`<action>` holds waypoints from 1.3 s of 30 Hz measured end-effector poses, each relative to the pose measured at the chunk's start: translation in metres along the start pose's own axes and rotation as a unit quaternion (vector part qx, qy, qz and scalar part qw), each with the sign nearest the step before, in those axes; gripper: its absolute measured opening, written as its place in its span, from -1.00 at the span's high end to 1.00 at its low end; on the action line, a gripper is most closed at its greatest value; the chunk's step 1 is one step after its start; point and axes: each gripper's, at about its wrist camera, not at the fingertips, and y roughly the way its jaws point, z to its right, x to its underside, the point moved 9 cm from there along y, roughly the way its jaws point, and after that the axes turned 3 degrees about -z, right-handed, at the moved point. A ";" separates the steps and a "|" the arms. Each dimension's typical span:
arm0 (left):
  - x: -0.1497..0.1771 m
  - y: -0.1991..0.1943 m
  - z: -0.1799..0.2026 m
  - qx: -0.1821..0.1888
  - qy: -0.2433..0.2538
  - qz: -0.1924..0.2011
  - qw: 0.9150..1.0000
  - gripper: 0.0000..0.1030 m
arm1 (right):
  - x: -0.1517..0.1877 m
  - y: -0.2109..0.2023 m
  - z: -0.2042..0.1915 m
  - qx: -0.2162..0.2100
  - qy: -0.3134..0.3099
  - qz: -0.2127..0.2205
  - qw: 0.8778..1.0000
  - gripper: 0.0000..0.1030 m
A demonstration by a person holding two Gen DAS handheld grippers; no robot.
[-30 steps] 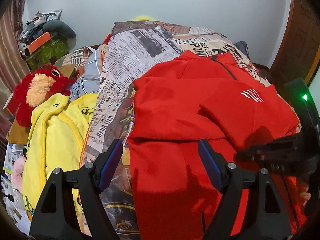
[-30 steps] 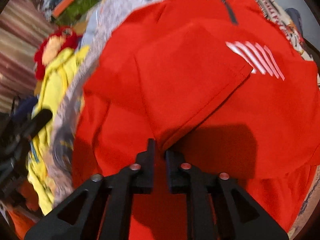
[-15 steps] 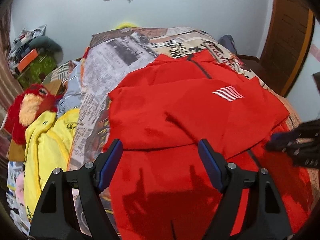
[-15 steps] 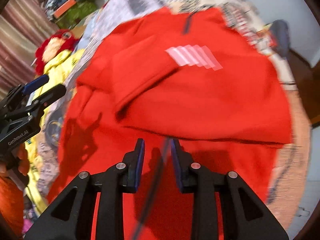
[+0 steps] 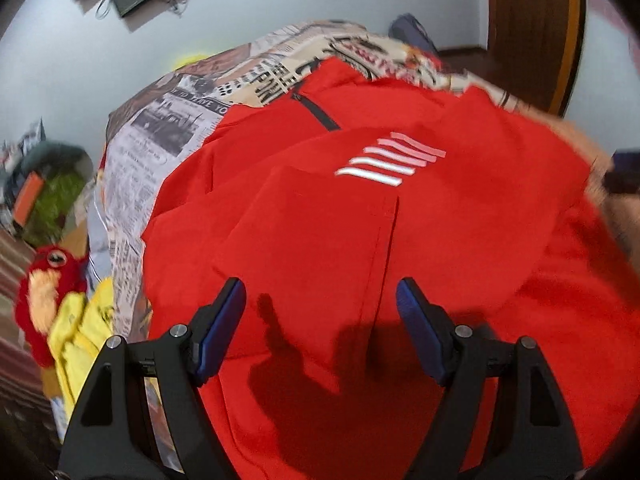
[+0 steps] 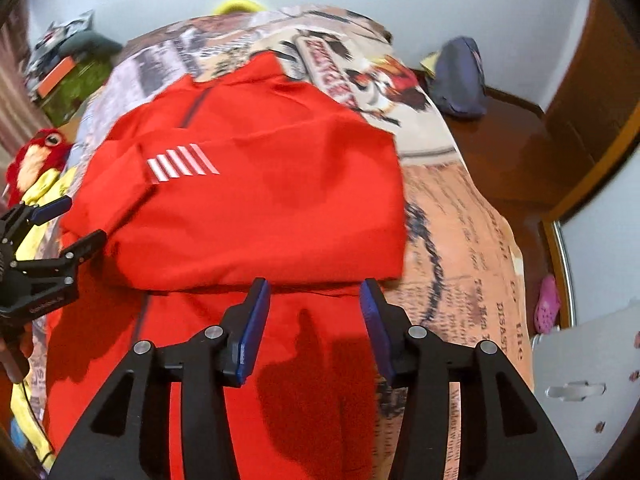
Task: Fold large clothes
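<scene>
Your red jacket [image 5: 360,240] is lying spread across the bed [image 6: 460,220], on top of the newspaper-print bedspread [image 5: 160,152], and that jacket is the landmark for everything here. Its dark zipper [image 5: 316,110] is running toward the far collar, and the white stripes [image 5: 390,160] are sitting on a folded-over panel lying across the upper half.

Your left tongs [image 5: 320,320] are hovering over the near middle of the jacket, standing wide open with nothing between the blue pads [image 5: 218,332], and casting a shadow onto the cloth. From the right wrist view, those same left tongs [image 6: 64,220] are showing at the jacket's left edge, spread apart.

Your right tongs [image 6: 314,320] are hanging above the near edge of the folded panel, close to the jacket's right side. Their jaws have just been opening, and they are parted now with only red cloth beneath them, gripping nothing.

Left of the jacket, a red plush toy [image 5: 44,284] is lying against a yellow garment [image 5: 84,340]. Beyond the jacket's right side, a blue-grey bag [image 6: 460,76] is sitting on the wooden floor [image 6: 512,152], and a pink shoe [image 6: 547,304] is lying farther right.
</scene>
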 end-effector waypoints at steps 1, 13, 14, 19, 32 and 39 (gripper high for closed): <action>0.002 0.006 0.005 -0.001 0.010 -0.005 1.000 -0.50 | 0.001 0.004 0.006 0.001 0.007 -0.003 1.000 0.16; -0.015 0.011 -0.007 -0.002 -0.016 0.027 0.999 0.81 | 0.002 0.021 0.047 0.007 0.056 -0.011 0.998 0.16; -0.017 0.008 -0.013 0.002 -0.029 0.031 0.999 0.82 | 0.000 0.020 0.047 0.007 0.057 -0.009 0.998 0.16; -0.031 -0.014 -0.060 0.074 -0.146 0.048 0.985 0.86 | -0.014 0.017 0.041 0.008 0.051 0.002 0.999 0.16; -0.034 -0.062 -0.133 0.069 -0.211 0.116 0.968 0.88 | -0.043 0.037 -0.001 -0.054 0.060 -0.022 0.996 0.16; 0.020 -0.018 -0.150 0.025 -0.199 0.054 0.978 0.88 | -0.020 0.072 -0.007 -0.028 0.049 -0.072 0.996 0.15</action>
